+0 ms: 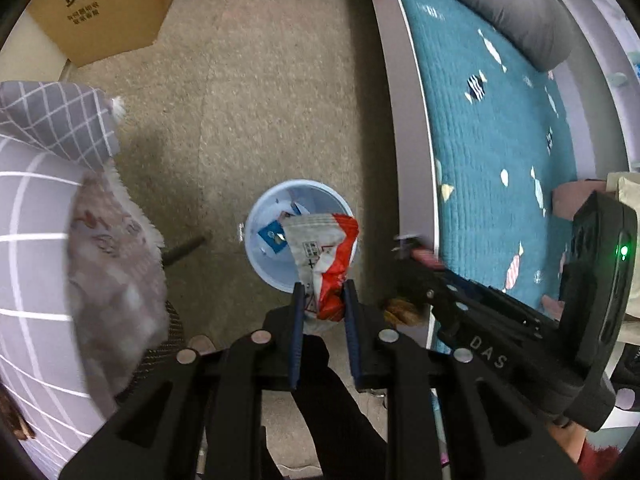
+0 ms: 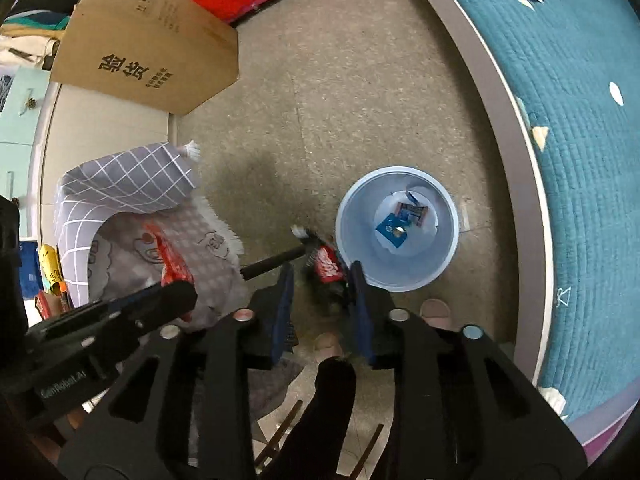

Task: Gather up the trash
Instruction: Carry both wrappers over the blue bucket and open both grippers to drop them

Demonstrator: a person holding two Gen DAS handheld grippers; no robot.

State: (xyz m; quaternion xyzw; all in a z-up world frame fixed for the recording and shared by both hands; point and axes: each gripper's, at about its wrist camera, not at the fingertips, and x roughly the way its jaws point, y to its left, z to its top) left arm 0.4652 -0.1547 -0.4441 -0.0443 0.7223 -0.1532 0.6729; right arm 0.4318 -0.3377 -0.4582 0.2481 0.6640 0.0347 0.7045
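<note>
A light blue bin (image 1: 256, 216) stands on the beige floor with a few small blue packets (image 2: 394, 226) at its bottom. My left gripper (image 1: 322, 292) is shut on a crumpled white and red wrapper (image 1: 324, 248), which hangs over the bin's near rim. In the right wrist view the bin (image 2: 348, 200) lies just right of my right gripper (image 2: 320, 278). Its jaws stand apart around a blurred dark bottle with a red label (image 2: 326, 266). The bottle lies against the right pad, with a gap at the left pad. The left gripper and its wrapper (image 2: 172, 264) show at the left.
A bed with a teal quilt (image 1: 492, 152) and a grey frame (image 2: 516, 168) runs along the right. A cardboard box (image 2: 148, 52) stands at the back left, and a grey checked cushion (image 2: 128, 176) lies on a fluffy seat at the left. A person's slippers (image 2: 436, 308) are near the bin.
</note>
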